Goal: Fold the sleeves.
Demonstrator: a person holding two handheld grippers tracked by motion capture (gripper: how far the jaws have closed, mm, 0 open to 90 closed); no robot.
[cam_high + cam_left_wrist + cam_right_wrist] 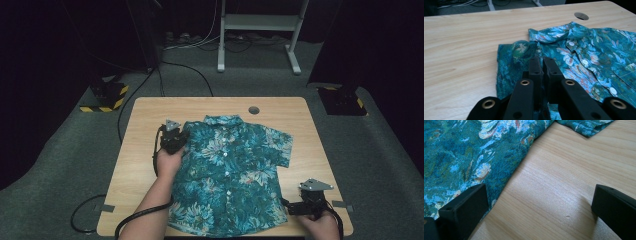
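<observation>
Jaws of left gripper (542,63) pinch shirt (584,55) sleeve.

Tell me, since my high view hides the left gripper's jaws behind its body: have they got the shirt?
Observer: Yes. Seen from its own camera, the left gripper has its jaws nearly together, pinching the sleeve, which lies folded onto the shirt.
Operator: And the right gripper?
Observer: Wide open: one jaw is over the shirt's edge, the other over the bare table.

Matt printed cloth shirt (230,170) on smooth, seemingly laminated wood table (140,145)
</observation>
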